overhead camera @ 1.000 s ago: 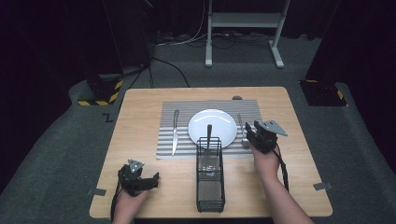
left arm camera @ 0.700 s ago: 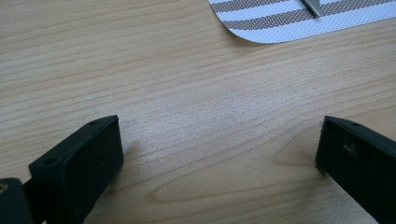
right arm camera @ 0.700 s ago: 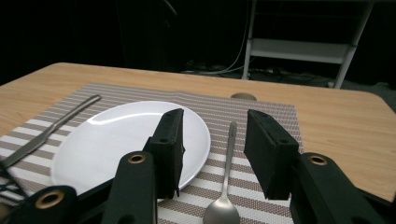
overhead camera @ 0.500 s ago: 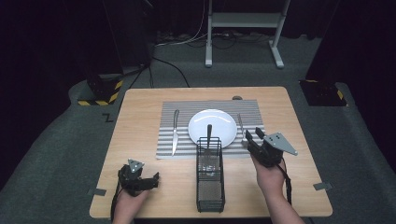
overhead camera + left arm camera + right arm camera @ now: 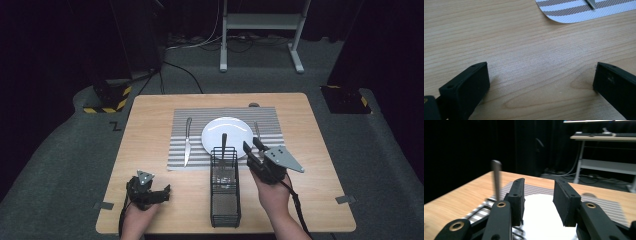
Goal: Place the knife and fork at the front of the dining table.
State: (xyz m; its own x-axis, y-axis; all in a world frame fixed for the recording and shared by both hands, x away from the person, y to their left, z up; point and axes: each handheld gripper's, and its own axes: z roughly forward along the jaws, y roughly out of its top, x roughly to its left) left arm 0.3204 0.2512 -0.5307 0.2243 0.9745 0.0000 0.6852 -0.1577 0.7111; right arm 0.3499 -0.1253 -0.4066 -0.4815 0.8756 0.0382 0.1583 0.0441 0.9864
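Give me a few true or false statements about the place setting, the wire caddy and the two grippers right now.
1. A knife lies on the striped placemat, left of the white plate. True.
2. The right gripper clamps a spoon. False: nothing is between its jaws.
3. The black wire caddy stands on the bare table, below the plate. True.
4. The left gripper is shut tight. False: its jaws stand wide apart over the wood.
5. The caddy holds no utensil. False: one utensil handle sticks up from it.
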